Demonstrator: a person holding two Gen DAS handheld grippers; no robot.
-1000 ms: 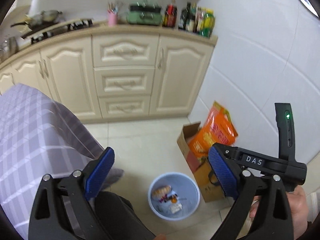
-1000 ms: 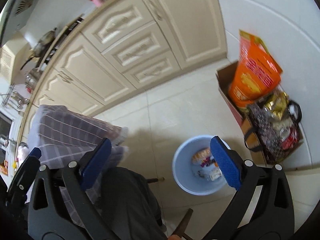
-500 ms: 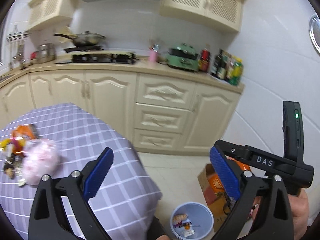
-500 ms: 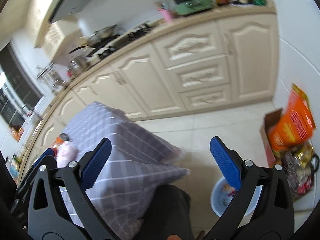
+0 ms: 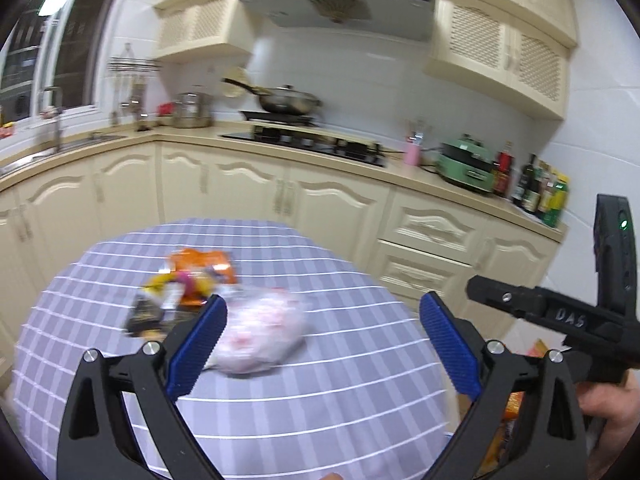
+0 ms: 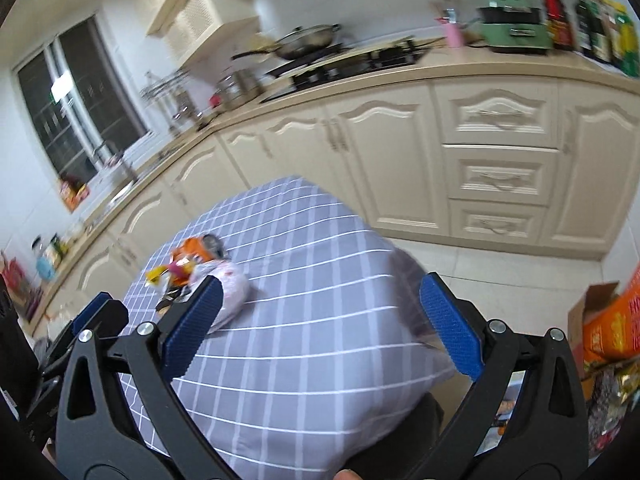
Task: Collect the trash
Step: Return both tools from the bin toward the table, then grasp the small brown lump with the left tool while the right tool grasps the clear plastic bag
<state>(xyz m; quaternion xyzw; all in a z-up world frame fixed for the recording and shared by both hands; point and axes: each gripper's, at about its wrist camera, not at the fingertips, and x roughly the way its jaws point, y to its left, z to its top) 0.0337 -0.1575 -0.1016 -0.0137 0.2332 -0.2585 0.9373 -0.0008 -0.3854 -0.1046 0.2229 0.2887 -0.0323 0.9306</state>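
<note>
A crumpled white and pink plastic bag (image 5: 260, 332) lies on the table with the purple checked cloth (image 5: 304, 408). Behind it lie an orange snack packet (image 5: 202, 266) and several small wrappers (image 5: 160, 304). My left gripper (image 5: 322, 346) is open and empty above the table's near part, the bag just right of its left finger. My right gripper (image 6: 320, 324) is open and empty; the same bag (image 6: 230, 292) and orange packet (image 6: 192, 252) show past its left finger. The trash bin is out of view.
Cream kitchen cabinets (image 5: 328, 208) with a stove and wok (image 5: 288, 102) run behind the table. A cardboard box with an orange bag (image 6: 612, 324) stands on the floor at the right. The right gripper's body (image 5: 560, 316) shows at the right of the left wrist view.
Both grippers have swung up and left from the blue bin on the floor to the table. The trash pile is now nearer and in front of the left gripper. Both jaws stayed open.
</note>
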